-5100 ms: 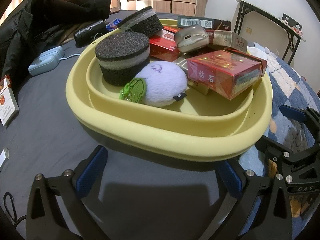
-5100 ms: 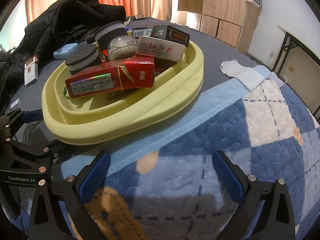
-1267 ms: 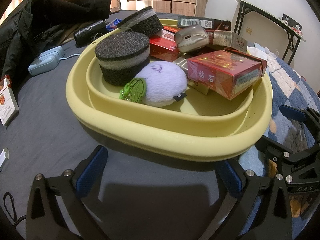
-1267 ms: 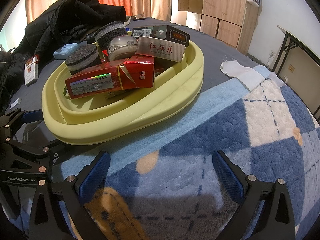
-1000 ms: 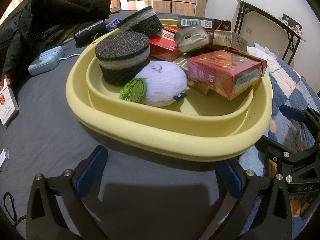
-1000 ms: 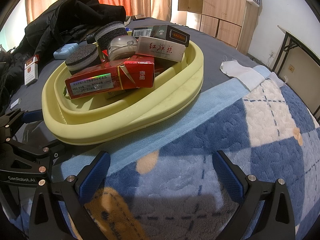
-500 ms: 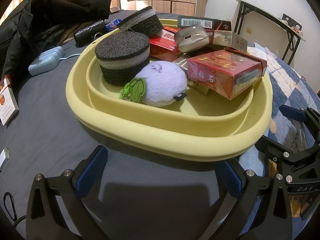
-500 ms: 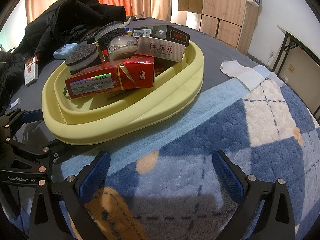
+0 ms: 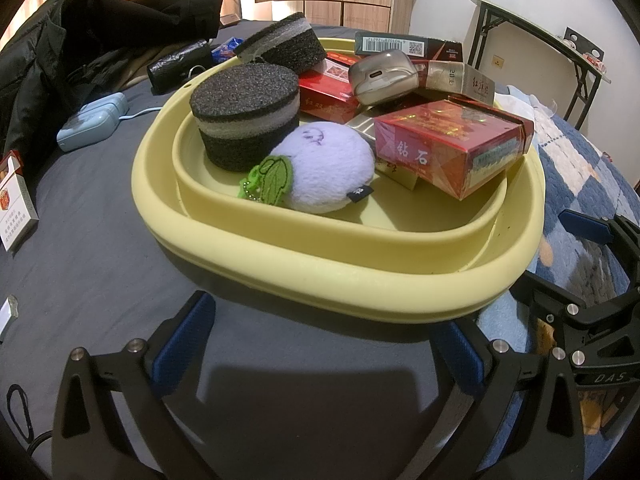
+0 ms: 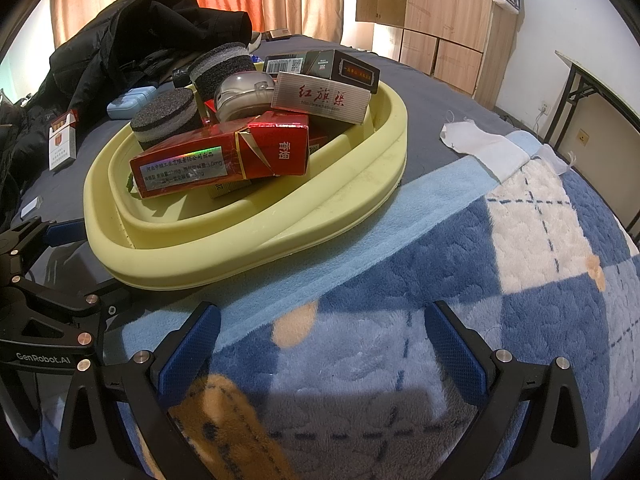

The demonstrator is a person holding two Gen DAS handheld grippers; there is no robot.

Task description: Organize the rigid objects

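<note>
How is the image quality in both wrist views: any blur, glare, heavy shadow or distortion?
Left wrist view: sharp, with strong fisheye bending of the yellow basin, dark vignette corners, and the left claw casting a shadow on the grey sheet. Right wrist view: also sharp; a rainbow glint on the red carton, and a shadow under the right claw on the blanket.

My count of what sits in and around the basin.
One yellow basin point(image 9: 328, 280), two foam pucks point(image 9: 246, 106), one purple plush point(image 9: 326, 166), one grey case point(image 9: 382, 76), five cigarette packs point(image 9: 452, 148) inside, one pack outside point(image 9: 14, 208).

Matt yellow basin point(image 9: 360, 276), fuzzy plush point(image 9: 328, 168), glossy cartons point(image 10: 224, 160).
</note>
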